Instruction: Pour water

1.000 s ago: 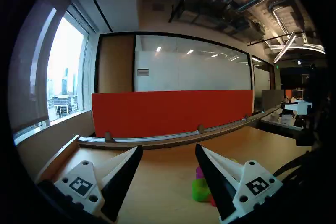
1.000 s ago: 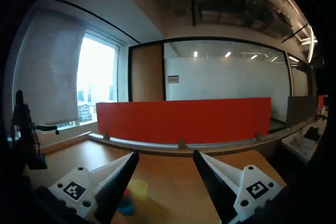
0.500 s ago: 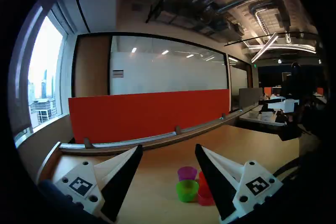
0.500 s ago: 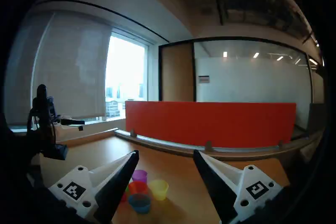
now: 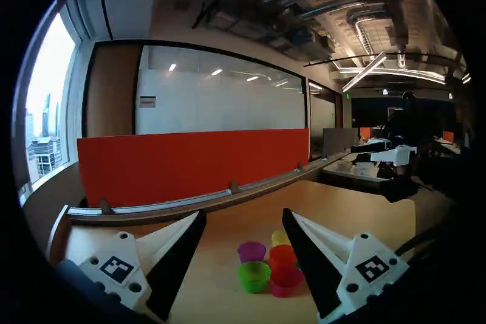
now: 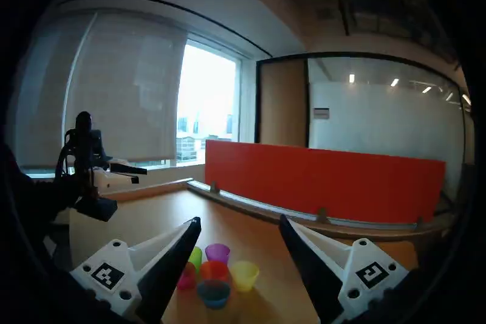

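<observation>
Several small coloured cups stand clustered on the wooden desk (image 5: pixel 364 208). In the left gripper view a purple cup (image 5: pixel 251 251), a green cup (image 5: pixel 254 276), a yellow cup (image 5: pixel 279 237), an orange cup (image 5: pixel 282 255) and a pink cup (image 5: pixel 285 281) sit low between the fingers of my open left gripper (image 5: pixel 243 245). The right gripper view shows the green cup (image 6: pixel 195 258), purple cup (image 6: pixel 217 253), yellow cup (image 6: pixel 245 275), orange cup (image 6: pixel 214 270), a blue cup (image 6: pixel 213 293) and the pink cup (image 6: pixel 187 277), below my open right gripper (image 6: pixel 240 248). Both grippers hover above the desk, holding nothing.
An orange divider panel (image 5: pixel 194 163) with a metal rail runs along the desk's far edge, also seen as the divider panel (image 6: pixel 328 181). A window (image 6: pixel 206 120) lies to the left. A black-and-white device (image 6: pixel 91 172) shows at far left, and a similar device (image 5: pixel 389 160) at far right.
The left gripper view has swung right and the right gripper view left. The cluster of cups has come further up into both views, between the fingers. Both grippers stay open.
</observation>
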